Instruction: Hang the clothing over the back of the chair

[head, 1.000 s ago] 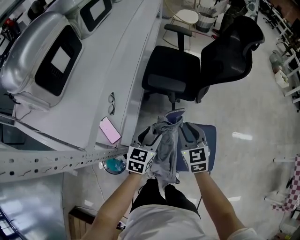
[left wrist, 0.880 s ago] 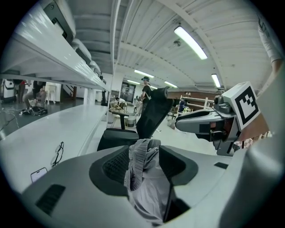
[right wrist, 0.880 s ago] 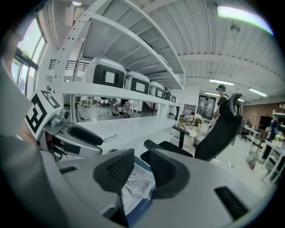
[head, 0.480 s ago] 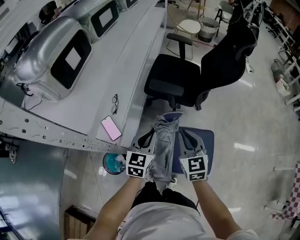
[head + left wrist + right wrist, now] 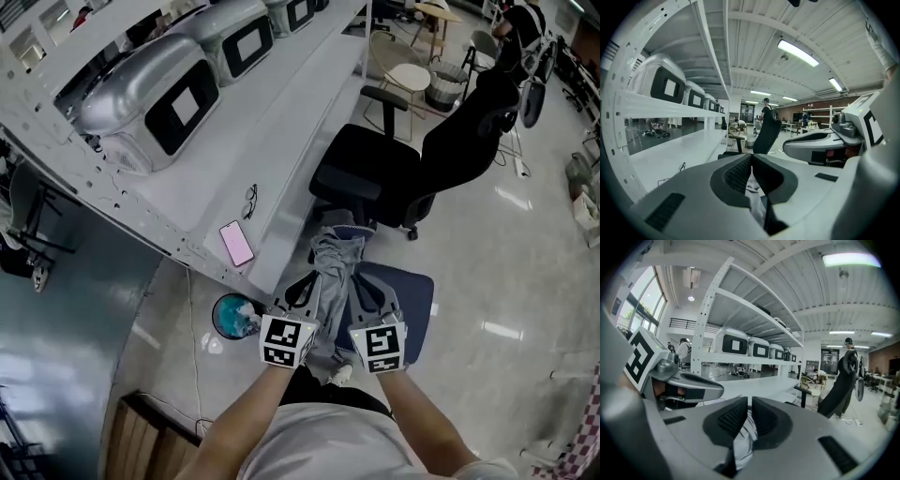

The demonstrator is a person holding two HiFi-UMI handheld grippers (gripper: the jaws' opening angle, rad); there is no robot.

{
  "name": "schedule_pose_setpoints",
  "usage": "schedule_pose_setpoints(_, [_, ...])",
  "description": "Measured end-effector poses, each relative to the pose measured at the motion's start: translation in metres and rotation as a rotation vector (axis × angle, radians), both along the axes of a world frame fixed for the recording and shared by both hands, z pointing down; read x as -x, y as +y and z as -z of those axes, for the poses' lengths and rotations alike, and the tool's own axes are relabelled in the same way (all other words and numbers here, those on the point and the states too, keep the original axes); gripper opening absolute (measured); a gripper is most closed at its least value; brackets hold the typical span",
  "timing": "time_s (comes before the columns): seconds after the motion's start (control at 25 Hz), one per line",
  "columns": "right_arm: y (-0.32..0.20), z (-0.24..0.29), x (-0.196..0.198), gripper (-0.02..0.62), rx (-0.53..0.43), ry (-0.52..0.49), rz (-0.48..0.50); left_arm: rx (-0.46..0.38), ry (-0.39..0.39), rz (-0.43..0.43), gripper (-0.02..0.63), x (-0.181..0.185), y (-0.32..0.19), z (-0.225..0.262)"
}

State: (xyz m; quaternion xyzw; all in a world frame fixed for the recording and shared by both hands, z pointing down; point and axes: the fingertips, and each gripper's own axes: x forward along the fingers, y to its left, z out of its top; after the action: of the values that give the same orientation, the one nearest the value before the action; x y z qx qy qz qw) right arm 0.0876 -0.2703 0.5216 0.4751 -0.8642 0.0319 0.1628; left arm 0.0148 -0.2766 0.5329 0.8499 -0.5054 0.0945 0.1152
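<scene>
A grey garment [image 5: 333, 272] hangs bunched between my two grippers, low in the head view. My left gripper [image 5: 312, 277] is shut on its left side. My right gripper [image 5: 361, 279] is shut on its right side. In the left gripper view the jaws [image 5: 751, 157] meet with pale cloth [image 5: 755, 201] pinched below them. The right gripper view shows the same: jaws [image 5: 750, 402] together, striped cloth [image 5: 743, 439] between the pads. The black office chair [image 5: 394, 173] stands ahead, its backrest [image 5: 472, 139] on the far right side, apart from the garment.
A blue seat [image 5: 415, 302] lies under the garment. At left runs a long white bench [image 5: 281, 141] with glasses [image 5: 250, 200], a pink phone [image 5: 236, 244] and white machines [image 5: 178, 94]. A teal bucket [image 5: 232, 316] sits on the floor. A round stool [image 5: 409, 77] stands beyond the chair.
Both grippers have come up together with the garment, which now hangs higher off the blue seat. The head view has swung, and the bench and chair sit further right and up.
</scene>
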Motion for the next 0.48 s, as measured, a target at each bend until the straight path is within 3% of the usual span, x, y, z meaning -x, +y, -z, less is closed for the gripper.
schedule_pose_setpoints(0.48, [0.026, 0.003, -0.002, 0.037, 0.01, -0.069, 0.036, -0.033, -0.006, 0.059, 0.02, -0.012, 0.037, 0.024])
